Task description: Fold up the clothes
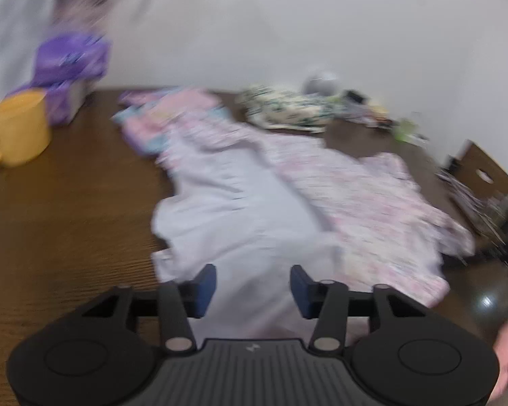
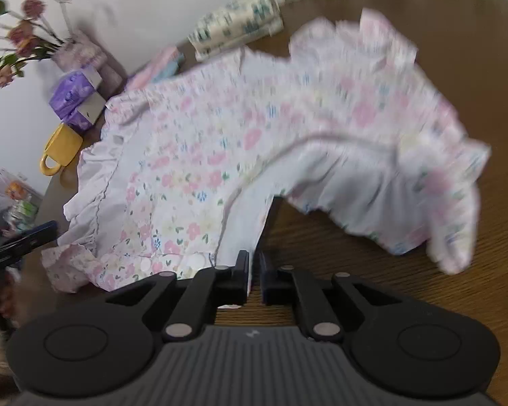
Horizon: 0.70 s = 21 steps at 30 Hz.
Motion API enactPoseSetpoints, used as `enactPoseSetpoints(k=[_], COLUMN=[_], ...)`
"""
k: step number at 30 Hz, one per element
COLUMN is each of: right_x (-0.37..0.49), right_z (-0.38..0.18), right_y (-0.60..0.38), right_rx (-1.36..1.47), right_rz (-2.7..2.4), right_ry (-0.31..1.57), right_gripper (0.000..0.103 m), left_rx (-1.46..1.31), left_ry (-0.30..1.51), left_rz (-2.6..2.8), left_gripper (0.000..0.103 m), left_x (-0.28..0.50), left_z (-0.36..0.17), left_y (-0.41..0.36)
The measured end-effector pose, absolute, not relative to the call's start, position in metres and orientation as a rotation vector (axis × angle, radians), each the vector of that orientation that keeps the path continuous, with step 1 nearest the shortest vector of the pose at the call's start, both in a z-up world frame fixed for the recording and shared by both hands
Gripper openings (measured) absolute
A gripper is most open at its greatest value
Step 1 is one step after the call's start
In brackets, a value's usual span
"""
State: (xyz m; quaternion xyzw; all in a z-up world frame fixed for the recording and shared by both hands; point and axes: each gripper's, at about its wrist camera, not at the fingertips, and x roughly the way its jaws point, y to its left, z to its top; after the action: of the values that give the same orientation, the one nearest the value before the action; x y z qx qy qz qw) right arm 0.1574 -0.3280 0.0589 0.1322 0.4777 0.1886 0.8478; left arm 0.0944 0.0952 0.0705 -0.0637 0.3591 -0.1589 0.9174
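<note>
On table (image 2: 423, 203), right gripper (image 2: 254, 272) fingers pinch floral dress (image 2: 203, 155) — left gripper (image 1: 253, 286) spread.

Wooden table (image 1: 67, 223): floral garment (image 1: 254, 203), mug (image 1: 20, 128)

Motion blur softens both views. In the left wrist view the floral garment (image 1: 288, 196) shows its print only as pale smears, and the clutter (image 1: 372, 111) at the table's far end is unreadable. A yellow mug (image 1: 20, 128) is cut off by the left edge. In the right wrist view the garment's lifted ruffled edge (image 2: 453, 237) is streaked, and the fabric between the near-closed fingers (image 2: 242, 270) is mostly hidden.
</note>
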Motion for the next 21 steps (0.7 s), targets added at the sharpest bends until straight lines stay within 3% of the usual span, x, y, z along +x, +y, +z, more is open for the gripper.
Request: enactPoseSetpoints(k=[3, 4, 5, 11, 21], right_x=[0.137, 0.133, 0.128, 0.113, 0.102], right_z=[0.068, 0.068, 0.067, 0.053, 0.045], right_y=[-0.318, -0.314, -0.309, -0.283, -0.27], right_rx=[0.177, 0.139, 0.1, -0.178, -0.39], right_rz=[0.474, 0.503, 0.533, 0.609, 0.736], right_ry=[0.927, 0.918, 0.908, 0.836, 0.739], right_gripper=[0.025, 0.035, 0.037, 0.037, 0.037], left_rx=[-0.04, -0.002, 0.037, 0.213, 0.095], left_ry=[0.698, 0.7, 0.702, 0.745, 0.779], left_rz=[-0.455, -0.481, -0.505, -0.44, -0.37], left_gripper=[0.059, 0.062, 0.062, 0.065, 0.064], left_x=[0.067, 0.061, 0.055, 0.04, 0.034], left_z=[0.079, 0.079, 0.08, 0.067, 0.054], left_y=[0.079, 0.071, 0.064, 0.043, 0.067])
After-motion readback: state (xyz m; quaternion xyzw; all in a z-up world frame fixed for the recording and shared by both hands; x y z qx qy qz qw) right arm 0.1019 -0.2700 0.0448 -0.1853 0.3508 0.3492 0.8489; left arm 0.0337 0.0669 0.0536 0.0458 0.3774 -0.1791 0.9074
